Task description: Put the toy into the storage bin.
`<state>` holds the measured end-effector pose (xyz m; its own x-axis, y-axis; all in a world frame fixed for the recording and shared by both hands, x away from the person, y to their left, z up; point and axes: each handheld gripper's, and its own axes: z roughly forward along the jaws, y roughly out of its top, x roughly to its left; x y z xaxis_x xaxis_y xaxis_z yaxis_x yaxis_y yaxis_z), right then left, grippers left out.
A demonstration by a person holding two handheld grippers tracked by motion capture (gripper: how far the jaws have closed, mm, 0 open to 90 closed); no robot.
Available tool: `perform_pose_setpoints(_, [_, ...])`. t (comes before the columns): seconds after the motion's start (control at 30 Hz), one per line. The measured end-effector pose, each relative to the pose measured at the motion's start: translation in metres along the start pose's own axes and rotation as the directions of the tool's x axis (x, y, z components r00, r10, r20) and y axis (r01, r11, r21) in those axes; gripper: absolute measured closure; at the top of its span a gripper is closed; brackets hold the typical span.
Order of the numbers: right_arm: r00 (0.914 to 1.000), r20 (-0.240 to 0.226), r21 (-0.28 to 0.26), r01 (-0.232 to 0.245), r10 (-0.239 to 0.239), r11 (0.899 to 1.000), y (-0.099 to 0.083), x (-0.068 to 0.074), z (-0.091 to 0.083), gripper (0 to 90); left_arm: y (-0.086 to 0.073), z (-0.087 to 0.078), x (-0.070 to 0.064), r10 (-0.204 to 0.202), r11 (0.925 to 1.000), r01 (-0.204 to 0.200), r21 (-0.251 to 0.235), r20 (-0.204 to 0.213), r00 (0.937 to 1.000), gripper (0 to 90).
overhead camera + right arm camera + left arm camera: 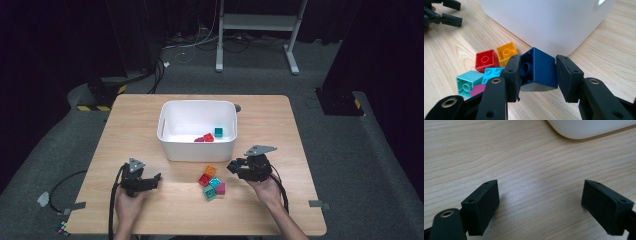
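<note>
Putting blocks into the white bin [172, 150], one at a time.
The right gripper [537, 75] pinches a blue block [539, 68] just in front of the bin; next, lift it over the rim and let go. The left gripper [540, 202] has its fingers spread.

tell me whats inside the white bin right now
In the white bin, near its front right: a teal brick, a red brick and a magenta piece. The front wall hides the floor strip just behind it.
</note>
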<state>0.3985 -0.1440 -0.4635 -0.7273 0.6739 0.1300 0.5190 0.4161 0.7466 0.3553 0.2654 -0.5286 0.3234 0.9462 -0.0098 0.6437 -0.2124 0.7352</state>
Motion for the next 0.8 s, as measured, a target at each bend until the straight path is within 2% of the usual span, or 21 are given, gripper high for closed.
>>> perform_pose_setpoints(0.33, [0.9996, 0.004, -0.026, 0.027, -0.027, 0.999, 0.015, 0.0, -0.023, 56.8, 0.0, 0.0, 0.0, 0.0, 1.0, 0.0, 0.0, 0.0, 1.0, 14.7])
perform_pose_setpoints(0.8, [0.9991, -0.035, -0.066, 0.023, -0.026, 0.998, 0.045, -0.002, -0.054, 56.8, 0.0, 0.0, 0.0, 0.0, 1.0, 0.0, 0.0, 0.0, 1.0, 14.8])
